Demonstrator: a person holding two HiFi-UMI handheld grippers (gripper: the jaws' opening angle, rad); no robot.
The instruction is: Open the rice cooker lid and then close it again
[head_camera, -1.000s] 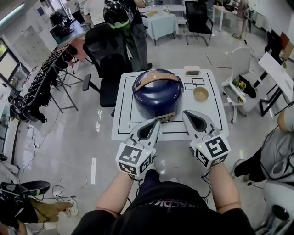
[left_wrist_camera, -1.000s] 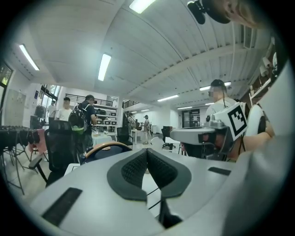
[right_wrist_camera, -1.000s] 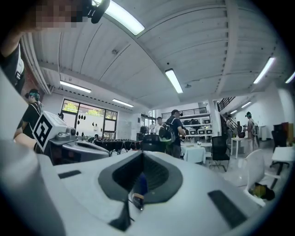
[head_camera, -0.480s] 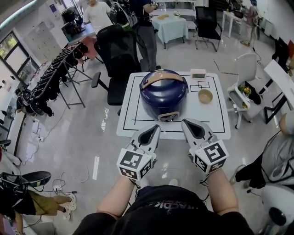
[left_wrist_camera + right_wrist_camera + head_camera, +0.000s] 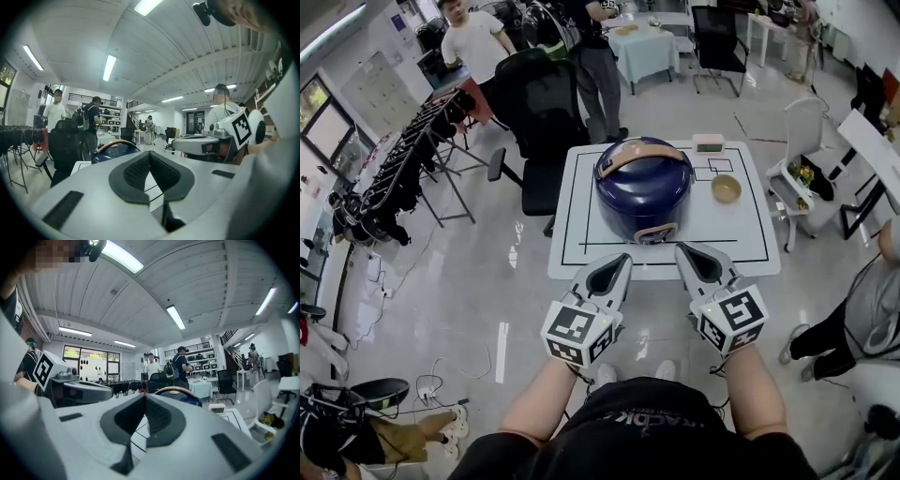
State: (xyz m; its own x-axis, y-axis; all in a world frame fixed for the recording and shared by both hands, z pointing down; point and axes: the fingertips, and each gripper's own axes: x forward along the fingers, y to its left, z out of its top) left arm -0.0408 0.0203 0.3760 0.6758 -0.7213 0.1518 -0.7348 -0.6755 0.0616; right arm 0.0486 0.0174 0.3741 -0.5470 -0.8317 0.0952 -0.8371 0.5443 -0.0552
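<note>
A wide room with a glossy grey floor [image 5: 469, 272] filled the head view, and the two gripper views showed a ribbed ceiling with long strip lights [image 5: 108, 68] above it. A rack of dark gear [image 5: 398, 164] ran down the left side of the frame, loose cables [image 5: 441, 375] trailed over the floor at lower left, and a table with a pale cloth [image 5: 649, 47] stood at the top edge. A black office chair [image 5: 539, 103] sat just beyond the white tabletop [image 5: 581, 220], which occupied the upper centre and was marked with black lines. A white chair [image 5: 802, 141] stood just to its right.

The rice cooker [image 5: 642, 192], dark blue with a tan handle [image 5: 642, 150] arched over its top, stood near the middle of the tabletop with its lid down.

In the lower centre, the left tool [image 5: 622, 262] and the right tool [image 5: 686, 253] were held side by side at the tabletop's near edge, both pointing towards the cooker and apart from it. Each tool's jaws were pressed fully together with nothing between them.

A small tan bowl [image 5: 726, 188] sat on the tabletop right of the cooker, and a small pale box [image 5: 709, 142] lay near the far right corner.
</note>
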